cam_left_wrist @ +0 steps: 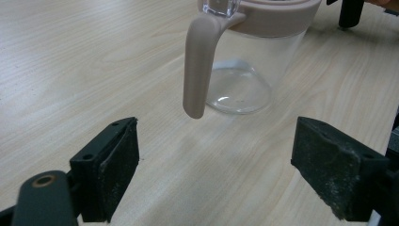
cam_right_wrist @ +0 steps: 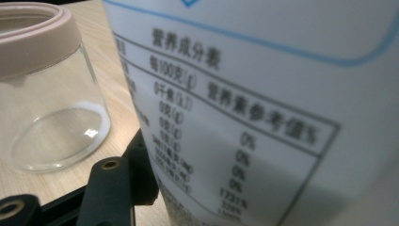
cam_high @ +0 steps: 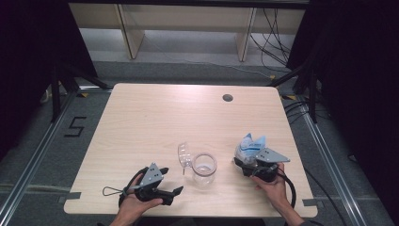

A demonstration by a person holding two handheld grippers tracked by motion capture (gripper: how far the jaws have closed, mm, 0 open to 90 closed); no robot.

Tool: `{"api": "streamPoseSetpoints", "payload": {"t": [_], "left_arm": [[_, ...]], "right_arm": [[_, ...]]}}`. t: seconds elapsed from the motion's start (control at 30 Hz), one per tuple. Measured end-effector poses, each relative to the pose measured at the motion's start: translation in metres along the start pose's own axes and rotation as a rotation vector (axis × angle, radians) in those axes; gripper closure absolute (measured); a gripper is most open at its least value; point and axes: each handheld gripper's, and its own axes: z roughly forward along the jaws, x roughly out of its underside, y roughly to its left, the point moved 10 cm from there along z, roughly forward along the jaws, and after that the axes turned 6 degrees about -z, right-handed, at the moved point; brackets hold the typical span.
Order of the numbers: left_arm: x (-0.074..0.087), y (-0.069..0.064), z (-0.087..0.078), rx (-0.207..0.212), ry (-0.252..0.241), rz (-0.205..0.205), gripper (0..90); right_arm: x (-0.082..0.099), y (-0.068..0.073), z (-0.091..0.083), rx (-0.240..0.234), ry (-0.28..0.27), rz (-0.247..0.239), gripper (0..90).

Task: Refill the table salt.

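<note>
A clear glass jug (cam_high: 204,169) with a beige rim stands near the table's front middle, its transparent lid (cam_high: 184,155) tipped up on the left. My left gripper (cam_high: 171,180) lies low at the front left, open, a little short of the jug. In the left gripper view both pads (cam_left_wrist: 117,165) stand wide apart with the beige handle (cam_left_wrist: 200,66) just ahead. My right gripper (cam_high: 245,157) is to the right of the jug, shut on a white and blue bag (cam_high: 251,143) that stands upright. The bag's printed label (cam_right_wrist: 263,94) sits close before the right gripper's camera, with the jug (cam_right_wrist: 47,94) to its left.
The light wooden table (cam_high: 155,117) has a round cable hole (cam_high: 227,98) at the back right. A pale shelf unit (cam_high: 188,28) stands on the floor behind, with cables (cam_high: 277,42) to the right. Dark stands flank the table.
</note>
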Motion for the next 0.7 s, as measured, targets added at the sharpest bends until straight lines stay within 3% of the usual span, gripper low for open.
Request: {"api": "streamPoseSetpoints", "payload": {"t": [0.03,0.1,0.13,0.33,0.37,0.4,0.57,0.6,0.67,0.7], "left_arm": [[0.000,0.002,-0.001,-0.004,0.006,0.005,15.1],[0.000,0.002,0.000,-0.005,0.004,0.007,15.2],[0.000,0.001,0.000,0.006,0.000,0.008,15.1],[-0.001,0.001,0.000,0.002,-0.006,-0.006,15.2],[0.000,0.002,-0.001,0.002,0.002,0.010,15.1],[0.000,0.002,-0.001,0.002,-0.004,0.003,15.1],[-0.003,0.004,0.000,-0.028,-0.017,-0.003,16.4],[-0.005,0.007,0.004,-0.027,-0.017,0.004,18.8],[-0.005,0.008,0.006,-0.026,-0.014,0.002,19.6],[-0.006,0.010,0.007,-0.031,-0.015,0.016,21.9]], "right_arm": [[0.000,0.005,-0.001,0.009,0.021,0.019,42.4],[-0.001,0.005,-0.001,0.010,0.019,-0.001,42.5],[-0.003,0.004,-0.001,0.016,0.017,-0.041,42.5],[-0.008,0.005,-0.004,0.037,0.008,-0.045,42.6],[-0.009,0.003,-0.005,0.046,0.016,-0.055,42.6],[-0.011,0.005,-0.005,0.058,0.003,-0.033,42.6],[-0.015,0.002,-0.008,0.077,0.018,-0.102,42.6],[-0.017,0.006,-0.008,0.077,0.015,-0.078,42.6],[-0.019,0.004,-0.007,0.075,0.007,-0.106,42.7],[-0.019,0.007,-0.008,0.077,0.013,-0.088,42.6]]}}
